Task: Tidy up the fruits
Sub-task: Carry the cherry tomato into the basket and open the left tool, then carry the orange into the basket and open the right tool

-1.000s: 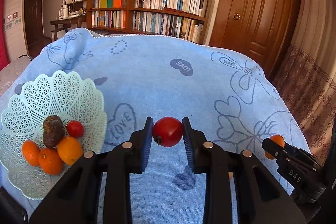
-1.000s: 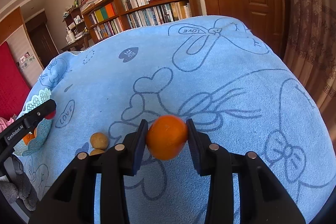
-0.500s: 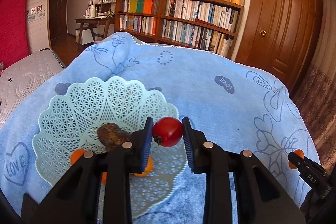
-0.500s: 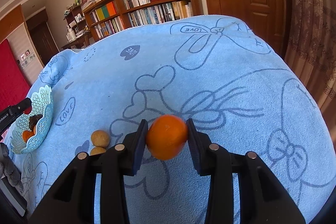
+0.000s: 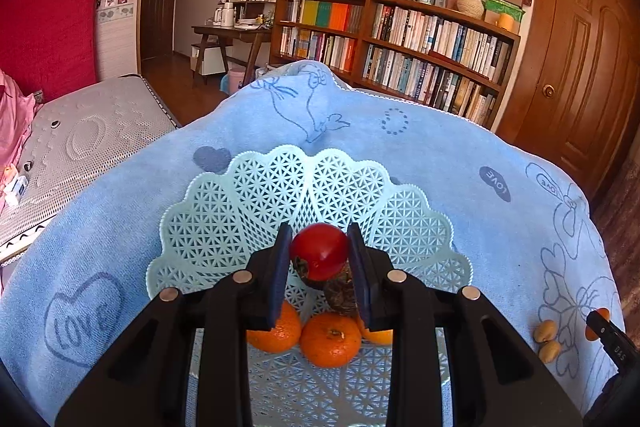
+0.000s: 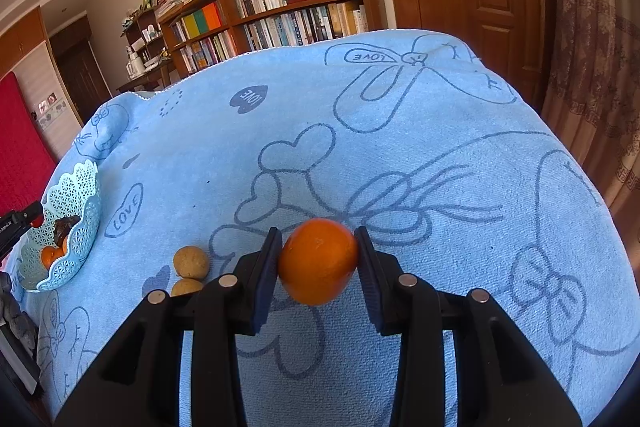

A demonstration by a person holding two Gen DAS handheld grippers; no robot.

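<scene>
Moved since before: your left gripper (image 5: pixel 320 259) has travelled from the bare blue towel (image 5: pixel 460 155) to a spot above the lattice basket (image 5: pixel 240 203), which now fills the middle of its view; your right gripper (image 6: pixel 318 263) has kept its place.
Left view only: you see straight down into the basket, where three oranges (image 5: pixel 330 339) lie at the near side and a dark brown fruit (image 5: pixel 340 293) sits just behind them, under the gripper tips.
Right view only: you see the basket (image 6: pixel 80 211) side-on at the far left of the towel (image 6: pixel 400 131), with the left gripper's tip (image 6: pixel 16 223) at its edge.
Left gripper: your fingers are pinched on a red tomato (image 5: pixel 320 251), held over the basket's middle, above the brown fruit.
Right gripper: your fingers are clamped on an orange (image 6: pixel 318 261), held above the towel, well apart from the basket.
Loose fruit: two small tan round fruits (image 6: pixel 191 262) lie touching on the towel, just left of your right gripper.
Hard to tell: whether the tomato touches the brown fruit; the black fingers cover parts of the outer oranges and the nearer tan fruit.
</scene>
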